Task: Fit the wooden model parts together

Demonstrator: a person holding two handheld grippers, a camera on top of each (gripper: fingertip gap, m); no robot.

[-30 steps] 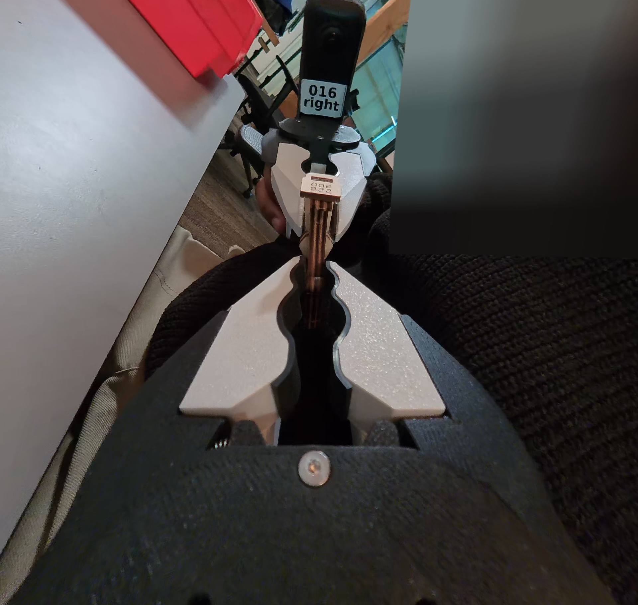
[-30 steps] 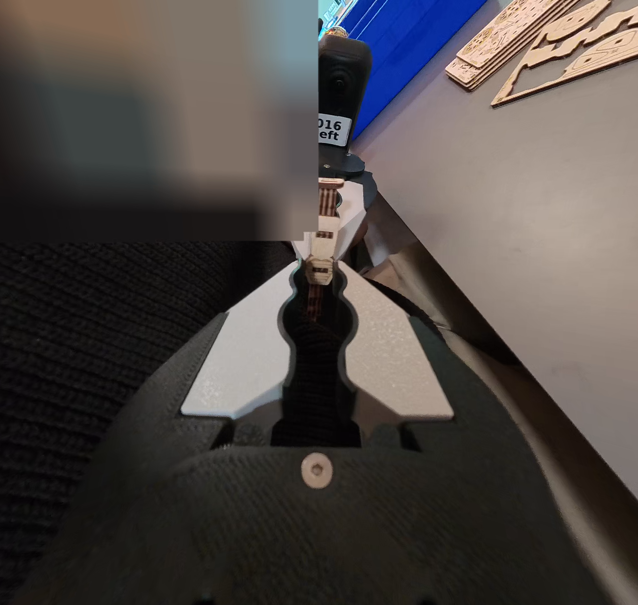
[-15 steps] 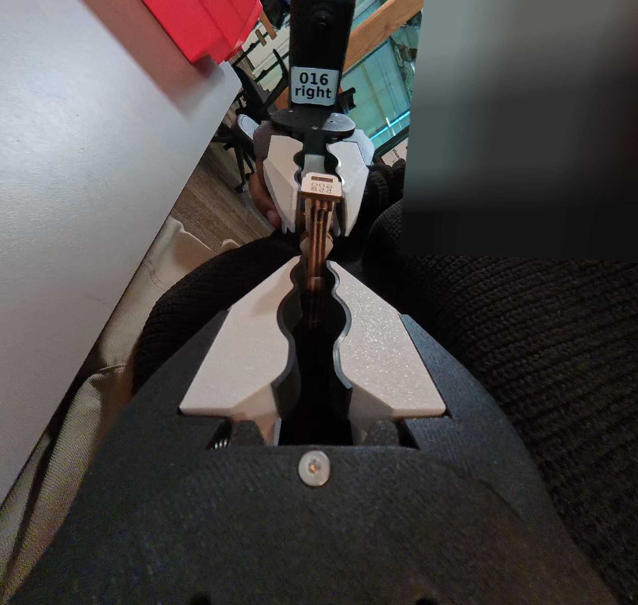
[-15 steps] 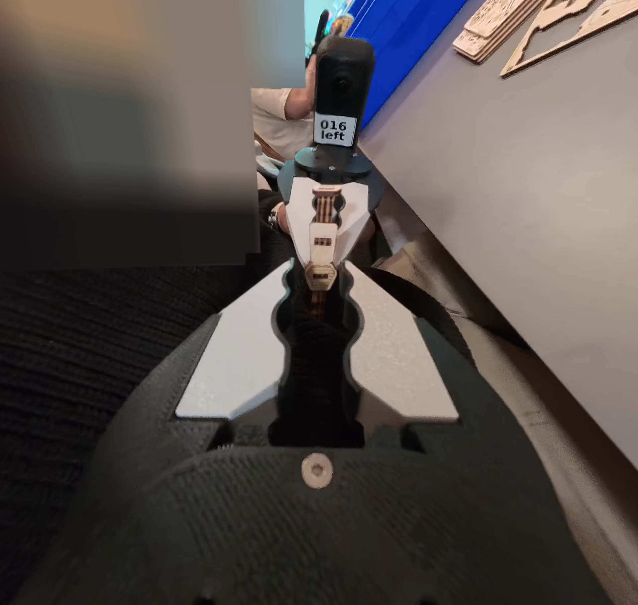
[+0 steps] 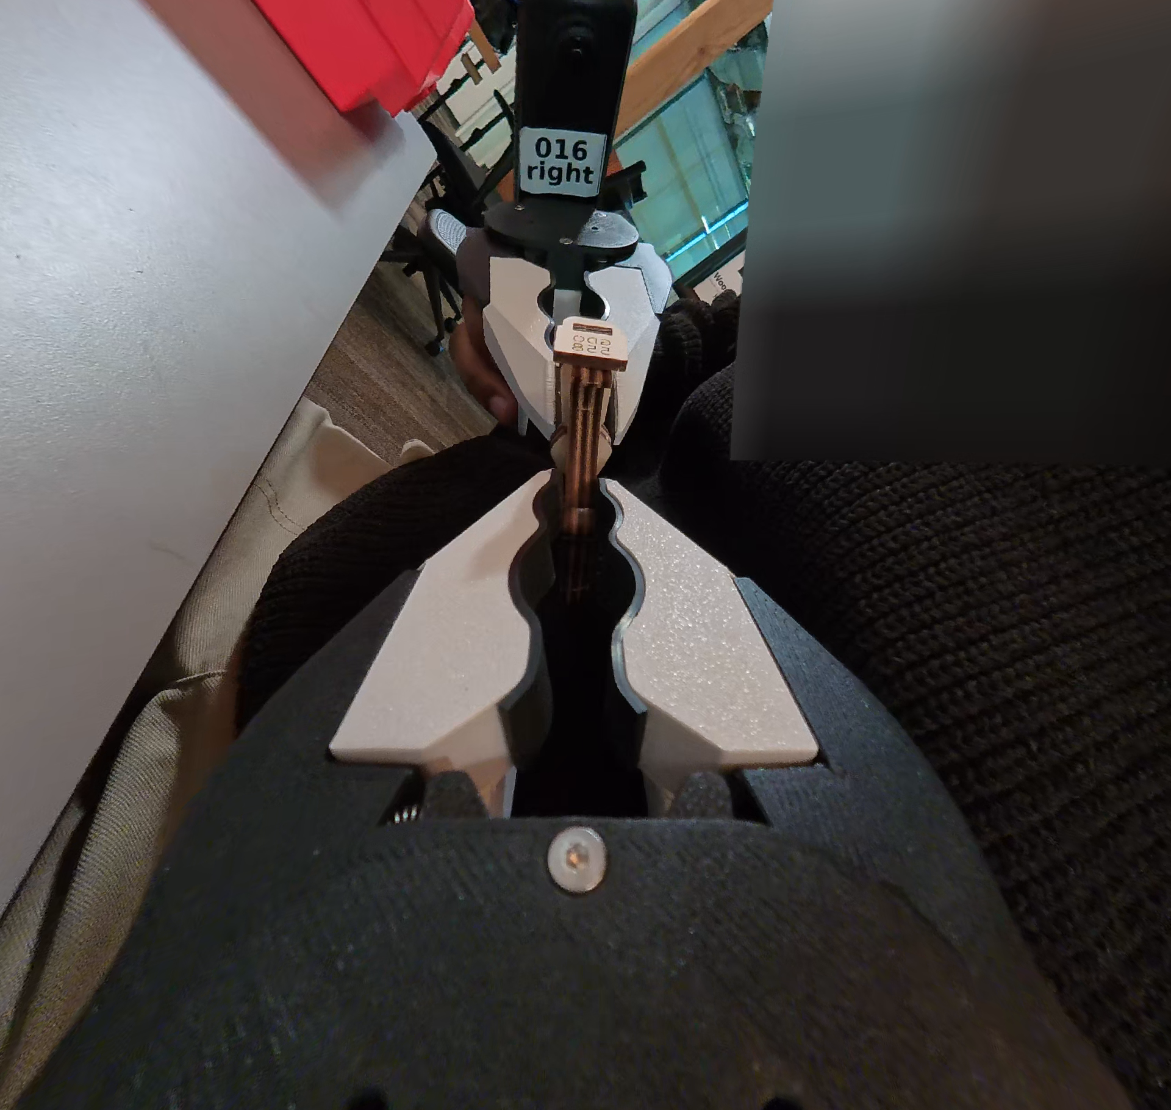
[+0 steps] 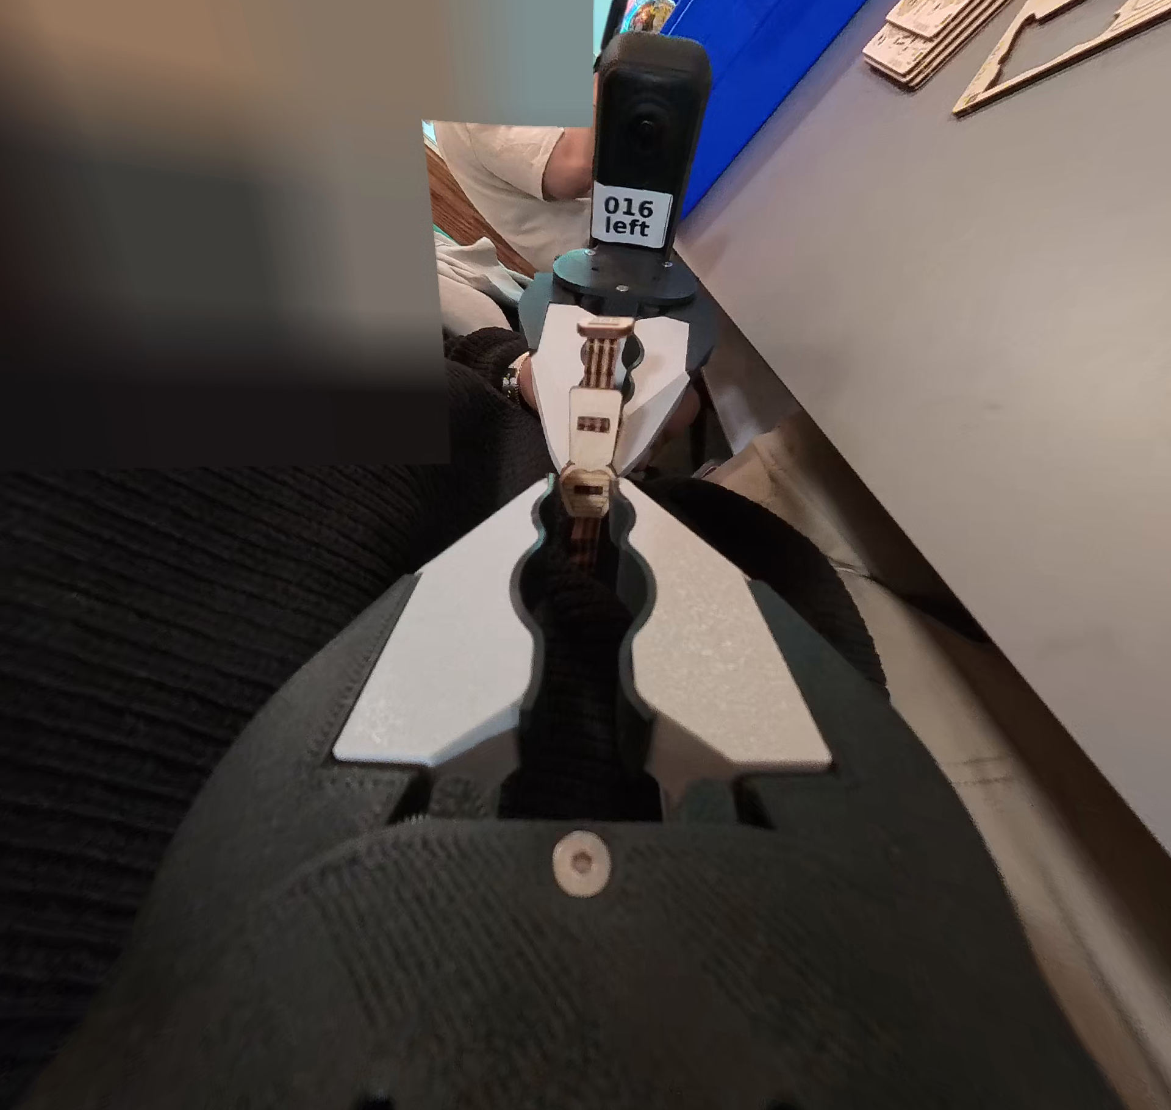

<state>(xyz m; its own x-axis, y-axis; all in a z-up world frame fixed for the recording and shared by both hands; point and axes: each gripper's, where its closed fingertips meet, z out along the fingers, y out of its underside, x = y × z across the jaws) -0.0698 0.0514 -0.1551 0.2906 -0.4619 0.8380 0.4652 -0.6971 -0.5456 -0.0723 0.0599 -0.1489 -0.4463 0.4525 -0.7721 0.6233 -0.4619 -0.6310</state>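
My left gripper (image 5: 578, 485) is shut on a stack of thin wooden model strips (image 5: 580, 446) that runs forward to a small capped end (image 5: 592, 344). My right gripper (image 5: 580, 427) faces it tip to tip. In the right wrist view, my right gripper (image 6: 586, 489) is shut on a small wooden block (image 6: 586, 491) with striped layers behind it. That block meets a pale wooden plate (image 6: 595, 414) held in the left gripper (image 6: 592, 455). Both grippers hover over the person's lap beside the table edge. I cannot tell how the parts join.
A grey table (image 5: 158, 256) runs along one side, with a red bin (image 5: 355, 15), a blue bin (image 6: 779, 53) and flat wooden part sheets (image 6: 950, 21) on it. A black knit sweater (image 5: 950, 699) fills the other side. Office chairs (image 5: 456, 237) stand behind. Both grippers' tips are close together, under 4 cm apart.
Both grippers stay shut on the wooden parts. In the right wrist view the left gripper has come out from behind the blurred patch and shows more fully. The views have tilted slightly.
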